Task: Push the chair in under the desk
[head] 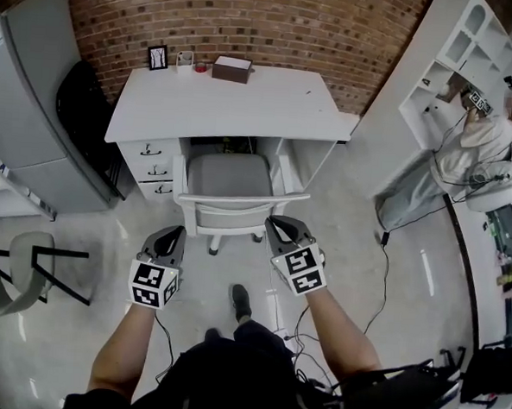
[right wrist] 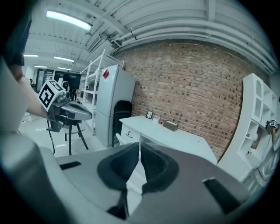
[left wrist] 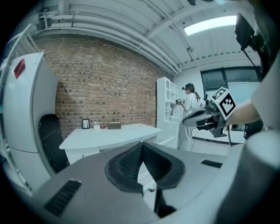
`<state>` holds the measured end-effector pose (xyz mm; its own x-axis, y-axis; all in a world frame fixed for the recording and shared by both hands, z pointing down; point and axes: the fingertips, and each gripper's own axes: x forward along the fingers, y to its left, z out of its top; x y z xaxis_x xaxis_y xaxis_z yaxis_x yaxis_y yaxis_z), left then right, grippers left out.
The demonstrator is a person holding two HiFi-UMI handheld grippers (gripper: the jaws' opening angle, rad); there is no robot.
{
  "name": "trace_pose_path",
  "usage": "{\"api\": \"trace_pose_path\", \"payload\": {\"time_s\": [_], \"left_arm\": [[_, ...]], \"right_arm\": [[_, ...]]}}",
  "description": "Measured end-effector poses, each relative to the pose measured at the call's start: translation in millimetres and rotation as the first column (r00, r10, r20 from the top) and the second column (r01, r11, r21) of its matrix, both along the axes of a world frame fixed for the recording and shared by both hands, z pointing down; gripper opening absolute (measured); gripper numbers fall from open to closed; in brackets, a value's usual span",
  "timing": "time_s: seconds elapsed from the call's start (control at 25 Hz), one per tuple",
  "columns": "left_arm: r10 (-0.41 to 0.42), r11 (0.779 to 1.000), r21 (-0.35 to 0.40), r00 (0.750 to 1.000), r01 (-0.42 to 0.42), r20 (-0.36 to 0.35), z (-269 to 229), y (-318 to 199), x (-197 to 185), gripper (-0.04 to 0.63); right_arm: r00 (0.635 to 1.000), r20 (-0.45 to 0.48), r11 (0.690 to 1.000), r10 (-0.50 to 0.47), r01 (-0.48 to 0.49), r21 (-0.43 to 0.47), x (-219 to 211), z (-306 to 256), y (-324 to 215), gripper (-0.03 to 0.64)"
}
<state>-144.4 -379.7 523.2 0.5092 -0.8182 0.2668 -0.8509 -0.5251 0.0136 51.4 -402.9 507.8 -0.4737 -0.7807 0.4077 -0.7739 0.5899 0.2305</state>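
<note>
A white desk [head: 236, 103] stands against the brick wall. The chair, with a grey seat [head: 229, 176] and a white backrest [head: 238, 209], is partly under it, its back toward me. My left gripper [head: 178, 233] is shut and empty, a little short of the backrest's left end. My right gripper [head: 275, 223] is also shut with nothing in it, its tip close to the backrest's right end; I cannot tell whether it touches. The left gripper view shows shut jaws [left wrist: 142, 148] pointing at the desk [left wrist: 109, 133]. The right gripper view shows the same [right wrist: 139, 151], with the desk [right wrist: 175, 138] ahead.
Drawers [head: 150, 171] fill the desk's left side; a photo frame [head: 158, 58] and a brown box [head: 232, 68] sit at its back. A grey fridge [head: 28, 108] and black chair [head: 85, 102] stand left, a stool [head: 18, 271] nearer. A person [head: 485, 144] works at white shelves on the right. Cables [head: 381, 276] cross the floor.
</note>
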Motion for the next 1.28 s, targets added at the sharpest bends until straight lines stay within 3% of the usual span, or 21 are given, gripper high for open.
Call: {"api": "trace_pose_path", "payload": {"time_s": [0.16, 0.48, 0.8, 1.28], "left_arm": [[-0.002, 1.000, 0.012, 0.996, 0.003, -0.093, -23.5, 29.5, -3.1, 0.008], [-0.015, 0.999, 0.044, 0.989, 0.022, -0.149, -58.9, 66.1, -10.2, 0.008], [-0.039, 0.991, 0.123, 0.992, 0.054, -0.122, -90.6, 80.5, -12.0, 0.008], [-0.106, 0.985, 0.121, 0.988, 0.120, -0.113, -113.8, 69.4, 22.9, 0.008]], "right_arm": [[0.998, 0.054, 0.999, 0.025, -0.026, 0.030, -4.3, -21.8, 25.6, 0.020], [0.982, 0.166, 0.995, 0.091, -0.098, 0.033, -6.8, -54.2, 57.1, 0.009], [0.981, 0.184, 0.991, 0.067, -0.087, 0.103, -10.4, -82.5, 72.0, 0.009], [0.964, 0.253, 0.988, 0.082, -0.112, 0.105, 28.8, -104.9, 64.2, 0.009]]}}
